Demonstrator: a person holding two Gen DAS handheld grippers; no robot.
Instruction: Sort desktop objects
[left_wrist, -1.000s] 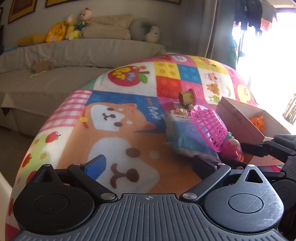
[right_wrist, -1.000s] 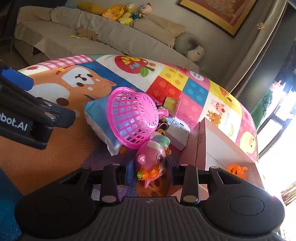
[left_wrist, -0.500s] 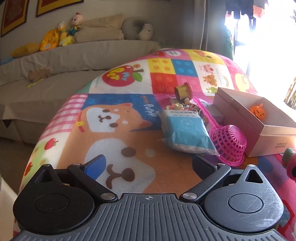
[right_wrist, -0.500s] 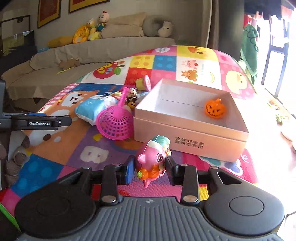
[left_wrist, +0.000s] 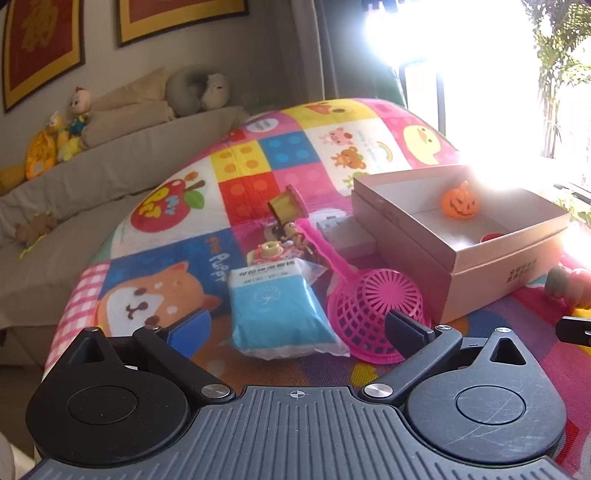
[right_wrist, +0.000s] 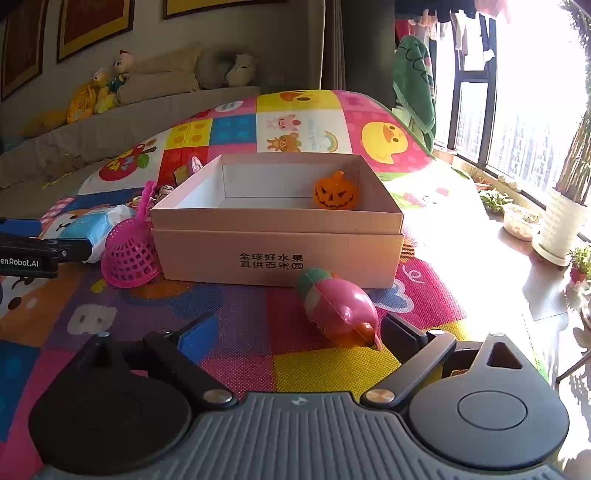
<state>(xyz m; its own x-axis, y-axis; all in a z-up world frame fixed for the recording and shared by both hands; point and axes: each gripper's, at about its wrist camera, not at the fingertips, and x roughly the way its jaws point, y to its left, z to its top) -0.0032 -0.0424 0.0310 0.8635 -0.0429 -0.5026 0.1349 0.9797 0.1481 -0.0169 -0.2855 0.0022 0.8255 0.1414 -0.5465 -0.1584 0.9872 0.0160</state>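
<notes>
On the colourful play mat (right_wrist: 236, 336), just in front of the cardboard box (right_wrist: 277, 254), your right gripper (right_wrist: 291, 339) stood with its jaws spread wide and nothing between them. The pink toy (right_wrist: 340, 310) lay on its side on the mat inside that gap, close to the right-hand finger; whether its orange tip actually touched the finger pad, you could not tell from that view. The toy sat just beside the box's front wall, outside it. Inside the box, the orange pumpkin (right_wrist: 335, 192) rested near the far right corner. Over on the other side, your left gripper (left_wrist: 295, 328) was equally wide and empty, hovering low over the mat. Between its fingers, further out, lay the blue tissue pack (left_wrist: 279, 314), flat on the mat. The pink net scoop (left_wrist: 373, 314) lay mouth-down just beside the pack, its handle running away toward a small cluster of toys (left_wrist: 284, 236); the right-hand finger overlapped the scoop's rim in the picture, but contact could not be judged. The box sat to the right of the scoop, touching or nearly touching it, with the pumpkin showing inside. From your left camera, the pink toy (left_wrist: 569, 288) peeked in at the far right edge. A grey sofa (right_wrist: 129, 122) with plush toys (right_wrist: 99, 92) ran behind the mat.
</notes>
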